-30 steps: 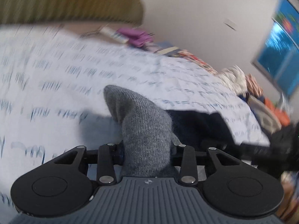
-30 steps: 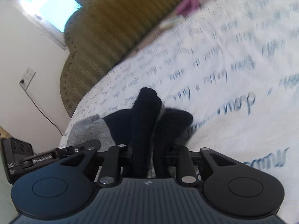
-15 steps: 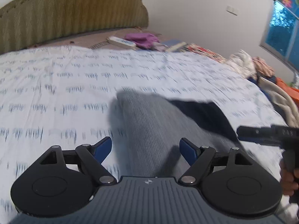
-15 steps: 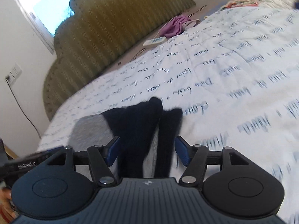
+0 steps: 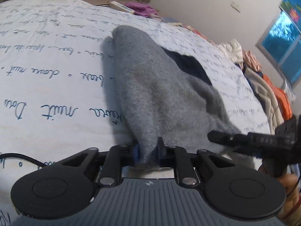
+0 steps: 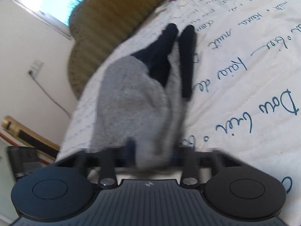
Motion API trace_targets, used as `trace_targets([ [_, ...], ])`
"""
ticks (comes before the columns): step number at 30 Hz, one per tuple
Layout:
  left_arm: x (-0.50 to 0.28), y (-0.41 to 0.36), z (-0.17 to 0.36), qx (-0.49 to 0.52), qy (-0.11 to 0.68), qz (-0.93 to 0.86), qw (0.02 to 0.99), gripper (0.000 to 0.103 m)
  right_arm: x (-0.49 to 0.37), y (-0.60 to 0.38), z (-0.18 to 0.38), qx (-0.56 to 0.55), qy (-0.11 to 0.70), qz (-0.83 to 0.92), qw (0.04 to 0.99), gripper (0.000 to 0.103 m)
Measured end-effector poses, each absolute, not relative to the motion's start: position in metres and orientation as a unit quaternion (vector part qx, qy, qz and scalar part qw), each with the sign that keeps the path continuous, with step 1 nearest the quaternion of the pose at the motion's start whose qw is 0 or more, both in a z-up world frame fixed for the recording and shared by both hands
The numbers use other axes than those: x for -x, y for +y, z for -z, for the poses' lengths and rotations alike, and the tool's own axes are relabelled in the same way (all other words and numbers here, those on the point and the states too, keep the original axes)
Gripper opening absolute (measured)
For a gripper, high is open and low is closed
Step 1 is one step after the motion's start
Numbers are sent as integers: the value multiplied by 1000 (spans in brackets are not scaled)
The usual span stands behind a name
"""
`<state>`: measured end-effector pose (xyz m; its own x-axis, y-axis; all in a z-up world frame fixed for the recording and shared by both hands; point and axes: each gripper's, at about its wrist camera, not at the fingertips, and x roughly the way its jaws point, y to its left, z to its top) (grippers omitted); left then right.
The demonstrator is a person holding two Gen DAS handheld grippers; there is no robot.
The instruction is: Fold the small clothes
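A pair of grey socks with dark navy ends (image 5: 156, 86) lies on a white bedsheet with blue handwriting (image 5: 47, 75). My left gripper (image 5: 147, 153) is shut on the near grey edge of the socks. In the right wrist view the same socks (image 6: 135, 101) stretch away from me, their navy ends (image 6: 169, 43) pointing toward the headboard. My right gripper (image 6: 152, 155) is shut on the grey edge too, though that view is blurred. The right gripper's black body also shows at the right of the left wrist view (image 5: 259, 141).
A padded olive headboard (image 6: 112, 18) stands at the far end of the bed. A purple cloth (image 5: 141, 8) and a white remote (image 5: 120, 6) lie near it. A heap of clothes (image 5: 263, 86) sits on the bed's right side. A window (image 5: 286, 43) is beyond.
Half a second ago both grippers were open over the socks. Both have now closed on the near grey edge, and the socks lie stretched out longer across the sheet.
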<state>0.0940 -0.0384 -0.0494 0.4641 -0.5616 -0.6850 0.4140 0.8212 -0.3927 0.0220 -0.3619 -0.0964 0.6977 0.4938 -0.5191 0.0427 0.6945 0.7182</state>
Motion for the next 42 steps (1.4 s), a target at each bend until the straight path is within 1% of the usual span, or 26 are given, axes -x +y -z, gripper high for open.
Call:
trace_targets([
  [1,-90,-36,45,85,426,282,856,15,-22,-362,96,-371,363,-129,845,17],
  [4,-78,-34,34,54,399,271,874,15,-13,-358,83,-359,343,-139,857,16],
  [6,-82,-37,39,50,415,270,867,16,-14,-352,78,-337,350,-138,863,16],
  [8,-82,-37,42,58,426,253,867,23,-18,-349,84,-305,373,-105,870,21],
  [9,-79,-38,40,52,421,247,871,36,-18,-348,86,-300,379,-91,871,22],
  [10,-73,-39,36,41,410,237,880,44,-15,-348,84,-298,374,-86,874,25],
  [11,-66,-40,33,27,398,223,889,50,-9,-347,79,-287,368,-73,881,33],
  [12,-59,-42,31,12,389,210,897,60,-3,-344,72,-266,360,-51,893,37],
  [13,-53,-44,30,-1,383,198,903,66,3,-339,64,-239,351,-28,905,45],
  [14,-47,-46,30,-11,380,188,906,67,10,-334,58,-214,340,-12,916,53],
  [15,-42,-48,31,-19,383,176,907,68,15,-329,52,-196,330,-7,923,57],
  [17,-36,-51,35,-25,395,153,905,68,22,-318,50,-172,326,-19,929,77],
  [18,-33,-52,36,-23,401,146,904,68,22,-313,53,-160,331,-23,930,79],
  [21,-24,-52,39,-27,401,135,906,69,19,-297,64,-122,358,13,926,79],
  [24,-18,-51,40,-43,398,124,908,72,24,-293,63,-125,355,12,926,79],
  [26,-17,-49,40,-39,399,123,908,73,26,-291,61,-120,356,14,927,85],
  [32,-10,-49,41,-49,397,114,910,75,35,-283,58,-109,356,20,928,85],
  [42,0,-44,43,-58,385,107,915,81,48,-273,60,-102,361,23,927,86],
])
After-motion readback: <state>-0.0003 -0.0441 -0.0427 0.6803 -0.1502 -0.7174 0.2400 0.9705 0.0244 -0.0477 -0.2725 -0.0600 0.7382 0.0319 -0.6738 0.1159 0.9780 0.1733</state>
